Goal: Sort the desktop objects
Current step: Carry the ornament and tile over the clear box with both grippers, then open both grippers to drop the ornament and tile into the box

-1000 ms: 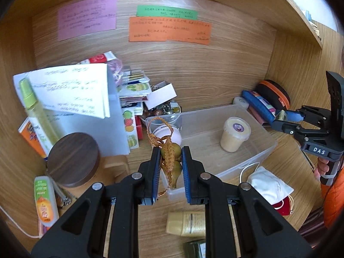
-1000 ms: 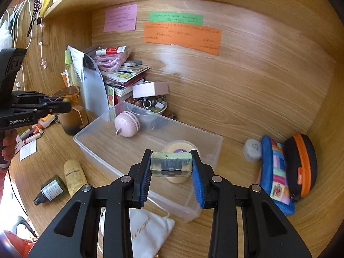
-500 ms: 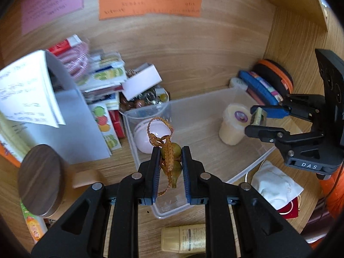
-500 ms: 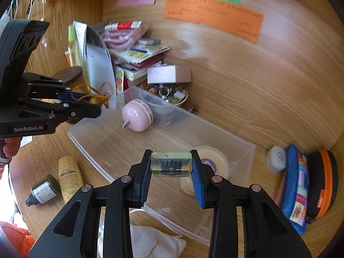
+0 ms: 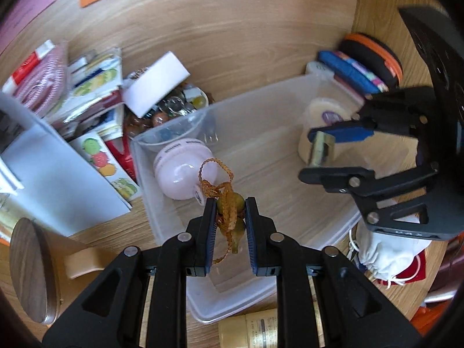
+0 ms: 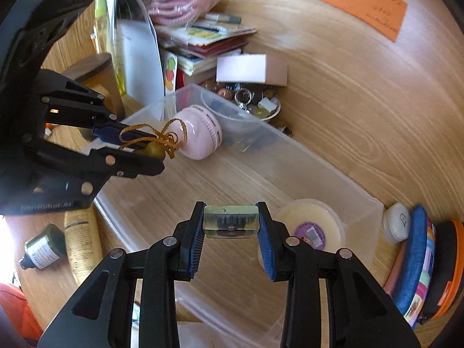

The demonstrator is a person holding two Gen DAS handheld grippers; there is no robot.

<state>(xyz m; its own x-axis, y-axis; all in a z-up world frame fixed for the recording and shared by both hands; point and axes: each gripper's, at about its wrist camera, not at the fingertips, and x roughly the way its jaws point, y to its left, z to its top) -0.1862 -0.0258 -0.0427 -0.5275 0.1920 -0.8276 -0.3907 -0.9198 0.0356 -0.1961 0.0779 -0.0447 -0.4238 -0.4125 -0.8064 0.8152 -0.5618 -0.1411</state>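
Observation:
My left gripper [image 5: 230, 217] is shut on a green gourd charm [image 5: 230, 203] with an orange braided cord, held over the left part of a clear plastic bin [image 5: 174, 233]. It also shows in the right wrist view [image 6: 156, 148]. My right gripper [image 6: 230, 223] is shut on a small clear glass block [image 6: 230, 221], held over the bin's middle [image 6: 316, 162]; the block also shows in the left wrist view [image 5: 322, 149]. Inside the bin lie a pink round gadget [image 5: 182, 171] and a cream tub with a purple label [image 6: 313, 229].
Left of the bin stand papers [image 5: 58, 174], a pile of booklets [image 6: 203, 40] and a wooden-lidded jar [image 5: 29, 272]. A dish of trinkets [image 6: 252, 104] sits behind the bin. Pouches [image 6: 420, 264] lie at right. Tubes [image 6: 81, 243] and a white bag [image 5: 385, 249] lie in front.
Both grippers have moved forward and down over the bin, each still holding its object. They have come closer to each other.

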